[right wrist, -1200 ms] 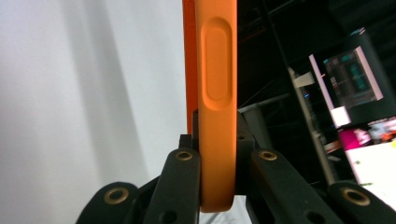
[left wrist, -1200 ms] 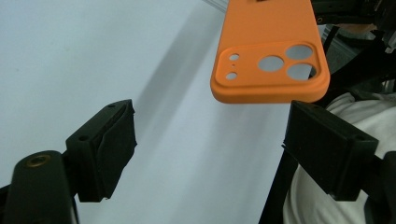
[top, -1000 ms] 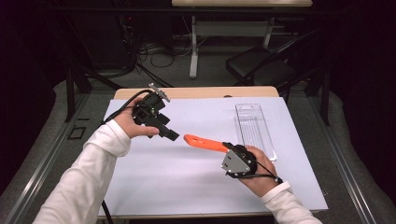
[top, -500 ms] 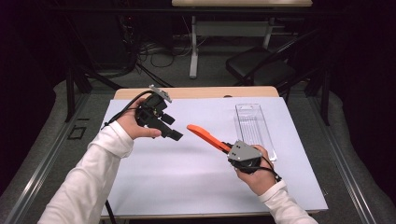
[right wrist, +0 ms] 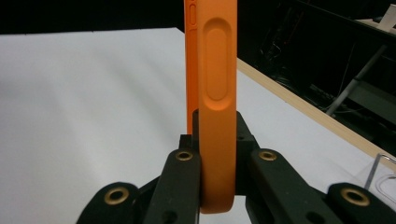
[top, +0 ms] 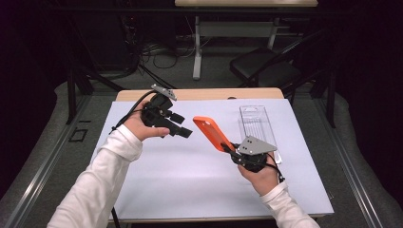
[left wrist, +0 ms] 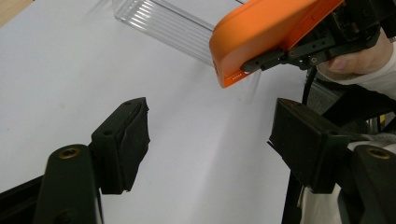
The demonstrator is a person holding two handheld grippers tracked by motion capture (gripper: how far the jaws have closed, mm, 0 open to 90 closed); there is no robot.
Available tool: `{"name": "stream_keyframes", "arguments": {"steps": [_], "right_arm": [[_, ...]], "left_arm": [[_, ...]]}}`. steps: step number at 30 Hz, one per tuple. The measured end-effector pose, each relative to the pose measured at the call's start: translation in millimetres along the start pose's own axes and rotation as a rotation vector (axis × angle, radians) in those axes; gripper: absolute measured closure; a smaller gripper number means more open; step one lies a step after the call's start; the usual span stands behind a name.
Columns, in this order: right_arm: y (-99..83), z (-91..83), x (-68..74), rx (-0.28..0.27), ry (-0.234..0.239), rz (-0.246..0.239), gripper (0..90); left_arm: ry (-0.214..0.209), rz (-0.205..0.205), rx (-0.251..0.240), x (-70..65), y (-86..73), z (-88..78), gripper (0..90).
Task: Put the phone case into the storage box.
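Right claw (top: 231,151): clenched on the lower end of the orange phone case (top: 213,132), pads pinching it edge-on in the right gripper view.
Phone case: up off the counter (top: 180,180), tilted, free end aimed at the left claw (top: 183,131).
Left claw: released, jaws just been closing in, nothing between them.
Gap: case tip (left wrist: 261,42) sits ahead of and above the left jaws, near, not touching.
Clear plastic tray (top: 259,128): flat on the counter, just behind the right claw.
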State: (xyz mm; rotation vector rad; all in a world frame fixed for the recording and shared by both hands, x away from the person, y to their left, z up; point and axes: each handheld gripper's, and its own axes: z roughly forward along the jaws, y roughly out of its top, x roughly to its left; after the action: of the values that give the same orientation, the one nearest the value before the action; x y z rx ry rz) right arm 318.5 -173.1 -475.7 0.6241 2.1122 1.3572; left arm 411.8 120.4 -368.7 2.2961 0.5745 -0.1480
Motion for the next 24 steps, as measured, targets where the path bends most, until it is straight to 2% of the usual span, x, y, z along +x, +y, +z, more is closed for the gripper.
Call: {"name": "stream_keyframes", "arguments": {"steps": [3,5,7,9,12,18,24], "right_arm": [[1.1,0.8,-1.2,-0.023,0.019,0.04,85.4],[1.2,1.1,-1.4,-0.027,0.026,0.051,85.4],[1.1,1.9,-2.4,-0.036,0.035,0.065,85.4],[0.7,2.7,-3.8,-0.042,0.048,0.079,85.4],[0.7,3.1,-4.4,-0.046,0.049,0.072,85.4],[0.7,1.9,-3.6,-0.05,0.047,0.054,85.4],[0.7,1.0,-3.1,-0.064,0.055,0.054,85.4]], "left_arm": [[-0.015,-0.011,0.008,-0.7,-0.8,1.5,33.8],[-0.025,-0.027,0.011,-0.8,-1.5,2.3,35.3],[-0.027,-0.025,0.014,-0.9,-2.1,3.2,36.5],[-0.016,-0.011,0.012,-1.6,-2.5,4.0,37.8],[-0.009,0.019,0.011,-3.6,-2.2,3.4,41.5],[0.029,0.065,-0.075,-9.9,-0.3,-2.0,42.6],[0.043,0.08,-0.097,-13.7,0.7,-1.8,44.9]]}}
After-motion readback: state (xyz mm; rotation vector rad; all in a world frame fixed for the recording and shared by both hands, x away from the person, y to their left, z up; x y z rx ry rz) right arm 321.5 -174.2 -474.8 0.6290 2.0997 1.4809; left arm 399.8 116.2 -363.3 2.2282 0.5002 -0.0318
